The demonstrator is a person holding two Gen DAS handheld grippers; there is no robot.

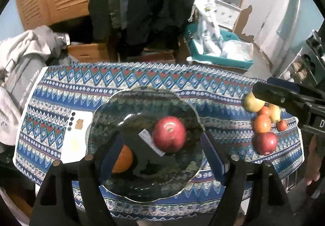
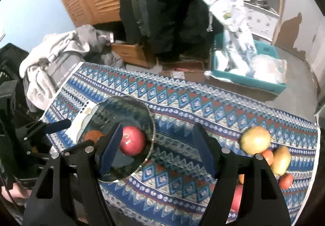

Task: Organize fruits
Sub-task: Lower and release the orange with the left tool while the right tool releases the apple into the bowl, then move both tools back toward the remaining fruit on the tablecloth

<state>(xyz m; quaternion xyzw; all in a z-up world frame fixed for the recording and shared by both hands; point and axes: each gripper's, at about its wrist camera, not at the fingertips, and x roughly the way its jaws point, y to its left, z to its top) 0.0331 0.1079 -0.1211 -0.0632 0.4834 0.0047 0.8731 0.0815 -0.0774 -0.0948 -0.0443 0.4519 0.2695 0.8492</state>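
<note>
A dark glass plate (image 1: 121,108) lies on the patterned cloth and holds a red apple (image 1: 169,134) and an orange (image 1: 124,160). My left gripper (image 1: 162,157) is open and empty above the plate's near side. Loose fruits lie at the right: a yellow apple (image 1: 251,103), orange fruits (image 1: 262,123) and a red apple (image 1: 266,143). My right gripper (image 2: 157,148) is open and empty above the cloth, between the plate (image 2: 130,104) and the yellow apple (image 2: 255,139). The right gripper also shows in the left wrist view (image 1: 284,98), above the pile.
A white card (image 1: 76,134) lies left of the plate. The patterned cloth (image 1: 142,79) covers a small table. Grey clothes (image 1: 24,53) are piled at the left. A teal bin (image 1: 219,47) with bags and cardboard boxes (image 1: 89,51) stand on the floor behind.
</note>
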